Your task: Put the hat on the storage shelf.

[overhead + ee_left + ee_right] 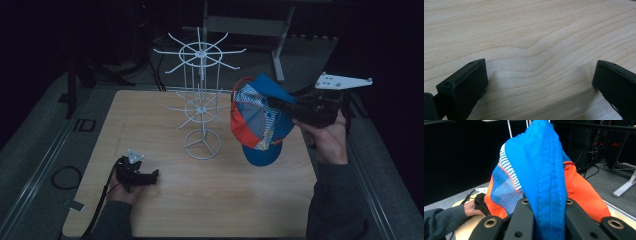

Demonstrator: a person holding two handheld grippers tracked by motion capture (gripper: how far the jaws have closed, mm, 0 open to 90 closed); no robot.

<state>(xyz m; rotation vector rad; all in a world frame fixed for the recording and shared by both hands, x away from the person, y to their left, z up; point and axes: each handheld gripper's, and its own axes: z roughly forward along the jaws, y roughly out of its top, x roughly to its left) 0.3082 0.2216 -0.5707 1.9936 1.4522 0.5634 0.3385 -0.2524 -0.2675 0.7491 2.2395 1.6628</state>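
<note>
The right gripper (272,102) is raised above the desk (150,120) with its 2 jaws clamped on a fold of the blue and orange cap (260,120), which hangs from the jaws to the gripper's left, just beside the white wire rack (201,107); in the right gripper view the blue fabric (544,170) rises from between the jaws. The left gripper (150,176) rests low on the desk, well apart from the cap, its 2 jaws spread wide over bare wood (536,50) and holding nothing.

Stitched cloth-and-mesh cap (544,170), matt wood-grain table (529,30), white wire rack (201,100).
</note>
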